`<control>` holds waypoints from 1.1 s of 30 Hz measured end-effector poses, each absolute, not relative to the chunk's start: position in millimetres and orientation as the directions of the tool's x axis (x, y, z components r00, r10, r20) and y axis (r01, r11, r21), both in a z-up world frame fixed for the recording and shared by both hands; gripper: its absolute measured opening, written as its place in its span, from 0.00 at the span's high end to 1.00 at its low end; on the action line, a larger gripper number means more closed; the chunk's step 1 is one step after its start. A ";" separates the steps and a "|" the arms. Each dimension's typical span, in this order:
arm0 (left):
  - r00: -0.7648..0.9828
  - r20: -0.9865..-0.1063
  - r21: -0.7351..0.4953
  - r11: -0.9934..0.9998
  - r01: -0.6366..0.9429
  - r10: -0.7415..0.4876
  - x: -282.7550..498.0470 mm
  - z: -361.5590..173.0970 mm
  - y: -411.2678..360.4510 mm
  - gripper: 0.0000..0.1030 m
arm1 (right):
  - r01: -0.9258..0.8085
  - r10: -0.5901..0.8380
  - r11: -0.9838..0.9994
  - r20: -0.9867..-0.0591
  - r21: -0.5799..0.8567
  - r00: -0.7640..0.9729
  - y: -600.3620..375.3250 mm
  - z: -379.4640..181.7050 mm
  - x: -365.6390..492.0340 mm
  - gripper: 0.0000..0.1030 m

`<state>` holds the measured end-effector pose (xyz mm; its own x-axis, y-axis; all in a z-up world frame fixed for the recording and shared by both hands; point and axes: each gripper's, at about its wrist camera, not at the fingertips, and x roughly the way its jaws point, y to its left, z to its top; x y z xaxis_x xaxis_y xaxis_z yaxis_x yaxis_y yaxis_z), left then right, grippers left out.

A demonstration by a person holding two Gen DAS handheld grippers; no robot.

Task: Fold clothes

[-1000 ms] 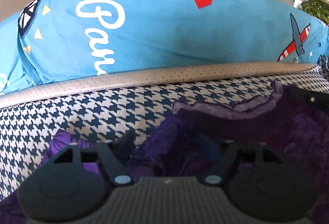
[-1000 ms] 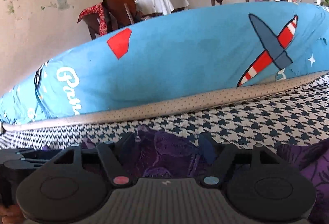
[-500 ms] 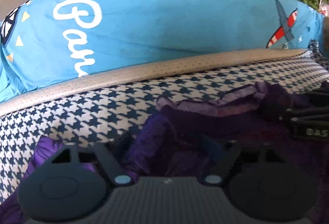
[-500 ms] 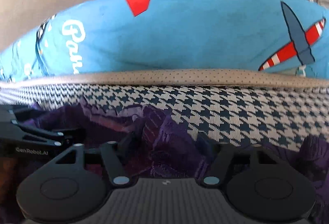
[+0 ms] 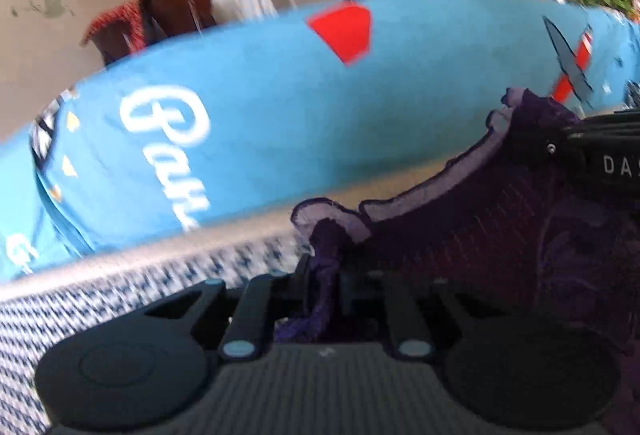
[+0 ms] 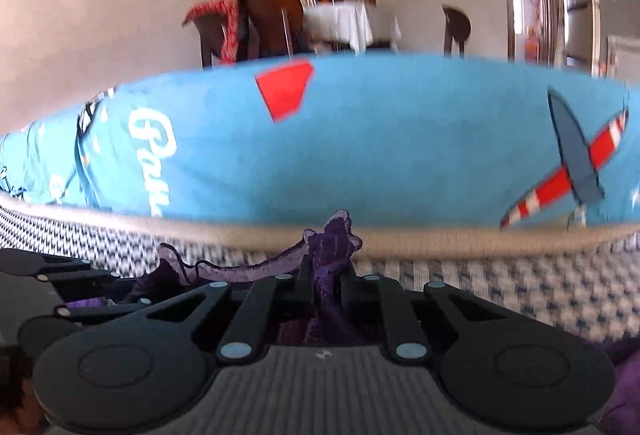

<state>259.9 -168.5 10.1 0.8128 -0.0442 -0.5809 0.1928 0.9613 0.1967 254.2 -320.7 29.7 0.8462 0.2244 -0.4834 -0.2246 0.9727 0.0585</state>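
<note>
We hold the purple garment by its edge with both grippers. Our left gripper is clamped on a bunched fold of it, and our right gripper is closing, its pads already pinching another tuft of the same cloth. In the left wrist view the garment stretches from the centre toward 3 o'clock, where our right gripper enters; its lettering is cut off by the frame edge. The garment's lower part is hidden behind each gripper's body, so we cannot tell its shape or kind. It hangs over the checked cover, blurred here. Behind, toward 12 o'clock, lies a blue cushion with a red patch and a plane print, its white lettering only partly readable. In the right wrist view our left gripper shows at 9 o'clock, half cut off
</note>
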 end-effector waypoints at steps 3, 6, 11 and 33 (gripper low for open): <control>0.841 -0.540 0.164 0.977 0.137 -0.027 271.6 26.3 -166.4 0.88 | -0.206 0.219 0.976 -0.412 0.077 0.884 -315.6 46.8 261.2 0.88; 0.838 -0.545 0.180 0.981 0.077 0.035 289.0 22.7 -167.5 0.82 | -0.165 0.202 0.977 -0.351 0.133 0.914 -314.4 51.8 271.2 0.88; 0.786 -0.609 0.166 0.986 -0.009 0.110 307.7 2.6 -160.7 0.72 | -0.127 0.187 0.977 -0.395 0.173 0.900 -313.0 32.5 290.8 0.68; 0.761 -0.649 0.033 0.999 0.035 -0.006 233.0 67.8 -172.3 0.28 | -0.115 0.194 0.973 -0.439 0.200 0.877 -331.3 68.6 225.4 0.42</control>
